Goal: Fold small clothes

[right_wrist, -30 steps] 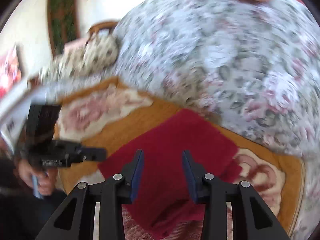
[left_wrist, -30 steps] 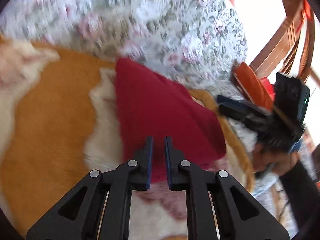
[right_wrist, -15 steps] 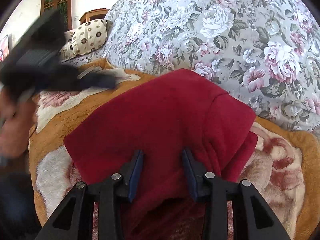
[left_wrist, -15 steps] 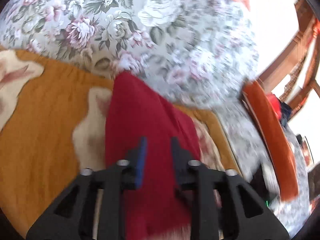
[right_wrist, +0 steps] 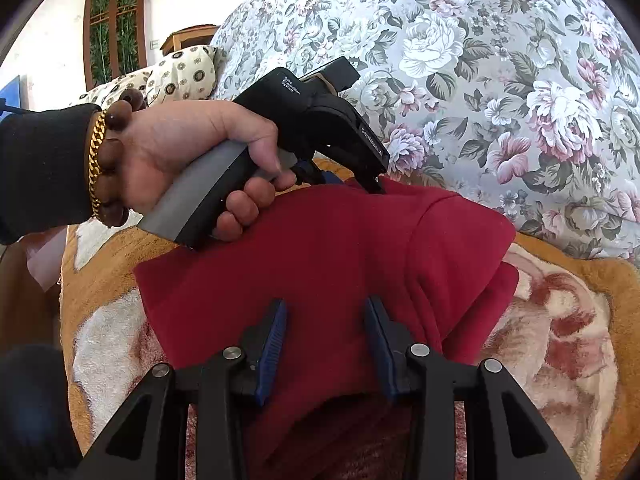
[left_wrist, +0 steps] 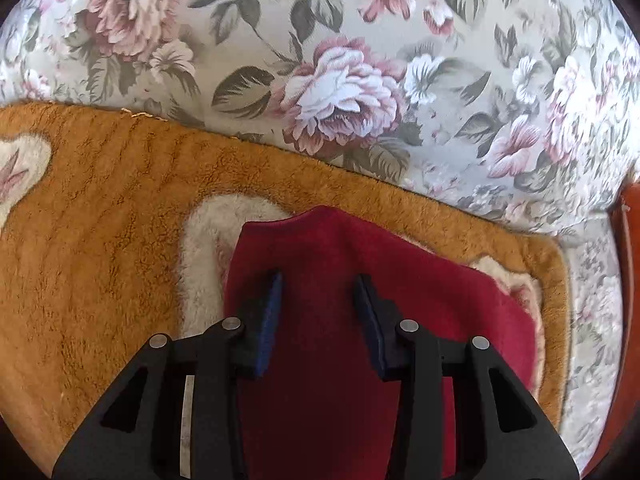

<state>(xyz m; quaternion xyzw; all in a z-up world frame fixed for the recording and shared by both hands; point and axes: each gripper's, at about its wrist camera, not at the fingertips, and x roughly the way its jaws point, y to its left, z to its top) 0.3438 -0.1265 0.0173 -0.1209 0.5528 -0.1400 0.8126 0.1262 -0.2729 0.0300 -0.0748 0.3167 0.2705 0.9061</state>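
Observation:
A red fleece garment (left_wrist: 340, 248) lies folded on an orange and cream blanket (left_wrist: 100, 220). My left gripper (left_wrist: 319, 278) points steeply down over the garment's far edge. Its jaws are opening, with red cloth under them and nothing pinched between the pads. In the right wrist view a person's hand (right_wrist: 180, 152) holds that gripper at the garment's (right_wrist: 320, 248) back edge. My right gripper (right_wrist: 326, 302) sits low on the near part of the garment. Its fingers are apart and rest on the cloth without gripping it. A folded flap lies along the garment's right side.
A floral sofa back (left_wrist: 340, 80) rises right behind the blanket (right_wrist: 560, 320). A patterned pillow (right_wrist: 180, 76) lies at the far left. A wooden armrest (left_wrist: 630, 280) borders the right side. The hand's wrist wears a black sleeve, a gold chain and brown beads.
My left gripper swept across to the garment's far edge and its jaws went from shut to apart. My right gripper came down onto the garment and then stayed still.

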